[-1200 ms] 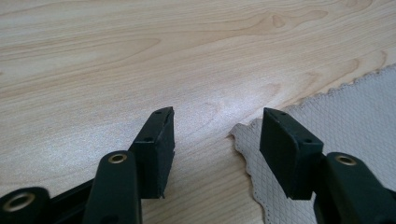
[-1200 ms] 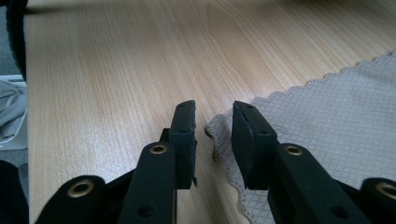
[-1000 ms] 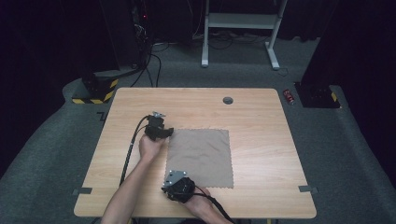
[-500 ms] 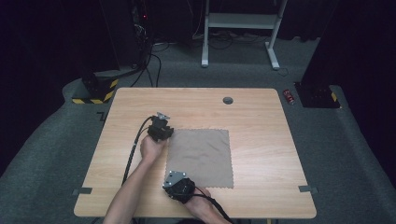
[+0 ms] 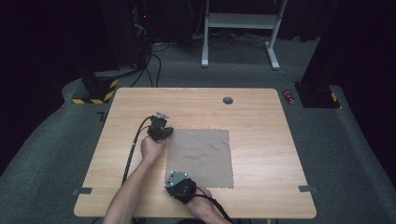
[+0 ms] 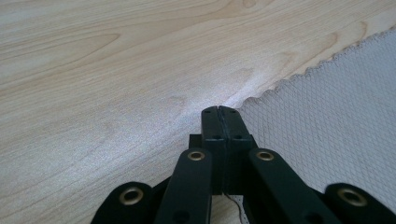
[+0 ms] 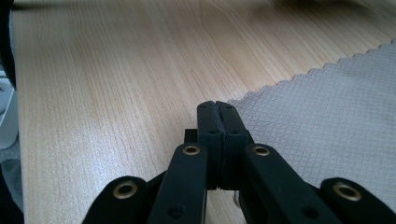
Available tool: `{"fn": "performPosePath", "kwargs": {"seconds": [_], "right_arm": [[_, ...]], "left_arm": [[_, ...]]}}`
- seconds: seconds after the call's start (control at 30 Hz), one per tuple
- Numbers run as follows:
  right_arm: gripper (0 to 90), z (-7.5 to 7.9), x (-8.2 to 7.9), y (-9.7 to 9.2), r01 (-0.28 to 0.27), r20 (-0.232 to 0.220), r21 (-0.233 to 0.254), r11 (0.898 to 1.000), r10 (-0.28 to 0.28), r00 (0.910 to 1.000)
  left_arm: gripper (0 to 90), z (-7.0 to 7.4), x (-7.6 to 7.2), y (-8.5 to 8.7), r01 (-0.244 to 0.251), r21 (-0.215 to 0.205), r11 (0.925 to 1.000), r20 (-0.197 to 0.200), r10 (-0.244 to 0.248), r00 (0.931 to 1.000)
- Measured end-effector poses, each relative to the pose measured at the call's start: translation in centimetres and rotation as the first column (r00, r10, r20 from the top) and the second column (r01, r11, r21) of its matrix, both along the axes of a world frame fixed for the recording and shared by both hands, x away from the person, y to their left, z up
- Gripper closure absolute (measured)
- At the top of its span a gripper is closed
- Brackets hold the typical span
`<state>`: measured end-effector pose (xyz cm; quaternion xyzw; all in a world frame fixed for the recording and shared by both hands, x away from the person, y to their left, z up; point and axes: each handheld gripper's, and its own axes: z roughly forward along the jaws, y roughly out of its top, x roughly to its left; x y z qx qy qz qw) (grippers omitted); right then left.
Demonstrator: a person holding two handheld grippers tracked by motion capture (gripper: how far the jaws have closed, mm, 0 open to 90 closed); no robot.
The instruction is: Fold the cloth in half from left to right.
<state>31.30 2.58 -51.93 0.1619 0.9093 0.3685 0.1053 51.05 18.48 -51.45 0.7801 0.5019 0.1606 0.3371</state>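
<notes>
A grey-brown cloth [image 5: 201, 156] with a zigzag edge lies flat on the wooden table [image 5: 261, 121], left of centre. My left gripper [image 5: 165, 133] is at the cloth's far left corner. In the left gripper view its jaws [image 6: 219, 109] are pressed together with the cloth [image 6: 327, 102] corner pinched between them. My right gripper [image 5: 171, 180] sits at the cloth's near left corner. The right gripper view shows its jaws [image 7: 215, 105] closed on that edge of the cloth [image 7: 327, 107]. Both hands rest low over the table.
A round cable hole [image 5: 228, 100] sits near the table's far edge. On the floor lie a small red object [image 5: 290, 96] at the right and a yellow-black block [image 5: 93, 91] at the left. A white desk frame [image 5: 238, 28] stands behind.
My left gripper has shifted slightly right, onto the cloth's far left corner. The right gripper has barely moved.
</notes>
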Motion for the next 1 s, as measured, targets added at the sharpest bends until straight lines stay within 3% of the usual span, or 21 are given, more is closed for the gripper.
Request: {"fn": "performPosePath", "kwargs": {"seconds": [0.27,0.6,0.7,1.0], "right_arm": [[89.7,0.2,0.1,-0.6,0.009,-0.008,0.022,1.000,-0.009,0.9999],[89.8,1.1,0.0,-0.5,0.008,-0.001,0.047,0.999,-0.008,1.0000],[89.8,1.5,0.2,-0.5,0.003,-0.005,0.062,0.998,-0.003,1.0000],[89.9,2.8,0.3,0.7,-0.027,-0.011,0.104,0.994,0.028,0.9995]], "left_arm": [[90.0,1.1,-0.1,0.7,-0.006,-0.072,0.9974,0.030,0.008,0.9995],[90.0,3.1,-0.1,0.8,0.022,-0.086,0.9961,0.064,-0.016,0.9978],[90.0,3.5,-0.2,1.0,0.015,-0.107,0.9941,0.064,-0.009,0.9979],[90.0,4.9,-0.6,3.7,-0.021,-0.107,0.9941,0.066,0.028,0.9975]]}}
